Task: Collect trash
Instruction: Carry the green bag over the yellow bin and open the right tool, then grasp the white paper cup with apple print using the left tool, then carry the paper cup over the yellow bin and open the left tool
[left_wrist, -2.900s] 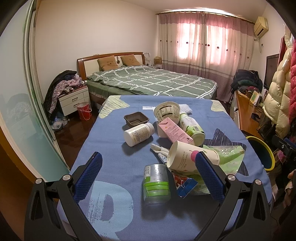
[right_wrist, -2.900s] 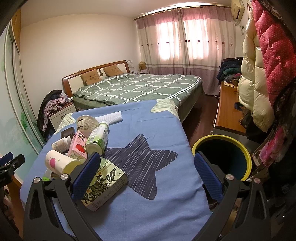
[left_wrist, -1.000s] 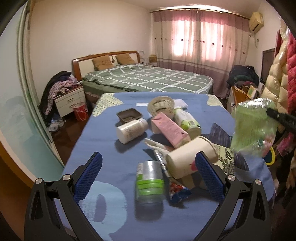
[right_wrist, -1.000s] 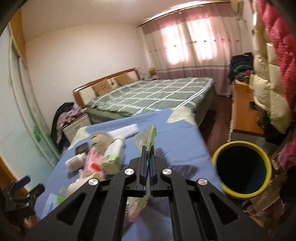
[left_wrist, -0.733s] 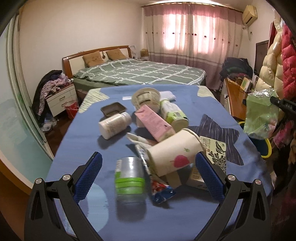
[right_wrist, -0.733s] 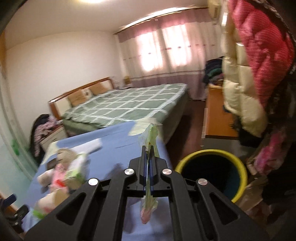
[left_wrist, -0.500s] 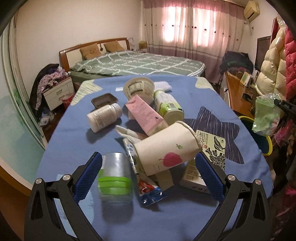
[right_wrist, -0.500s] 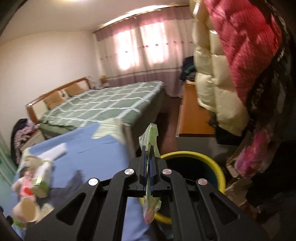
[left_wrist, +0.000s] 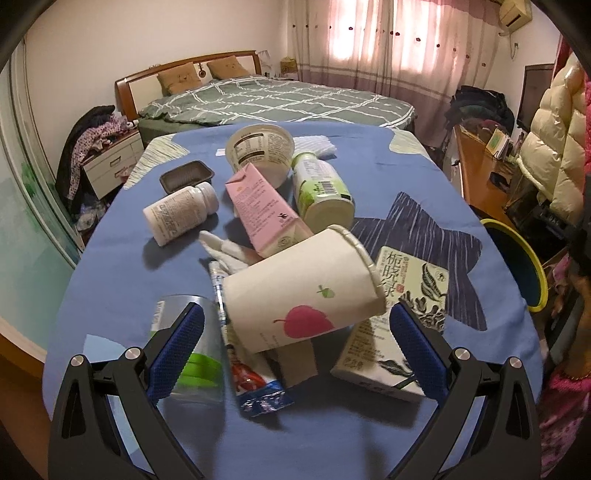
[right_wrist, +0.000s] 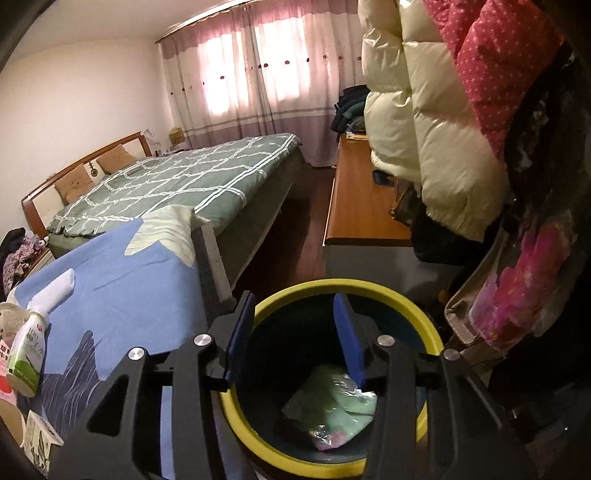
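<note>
My left gripper (left_wrist: 295, 347) is open and empty, low over a heap of trash on the blue tablecloth (left_wrist: 110, 266). A white paper cup with a red apple (left_wrist: 299, 295) lies on its side between the fingers. Around it lie a clear jar with a green lid (left_wrist: 188, 350), a snack wrapper (left_wrist: 255, 384), a leaf-printed carton (left_wrist: 395, 332), a pink carton (left_wrist: 266, 214), a white pill bottle (left_wrist: 177, 214) and a green-white bottle (left_wrist: 321, 192). My right gripper (right_wrist: 295, 339) is open and empty above the yellow-rimmed bin (right_wrist: 424, 321). A green plastic bag (right_wrist: 332, 406) lies inside the bin.
The bin (left_wrist: 524, 266) stands off the table's right edge. A paper tub (left_wrist: 258, 147) and a dark tray (left_wrist: 186, 177) lie farther back. A bed (left_wrist: 277, 103) is behind the table. A wooden desk (right_wrist: 354, 206) and hanging coats (right_wrist: 443, 129) flank the bin.
My right gripper carried the green bag from the table to over the bin, opened and let it drop inside. My left gripper has moved closer and lower over the paper cup.
</note>
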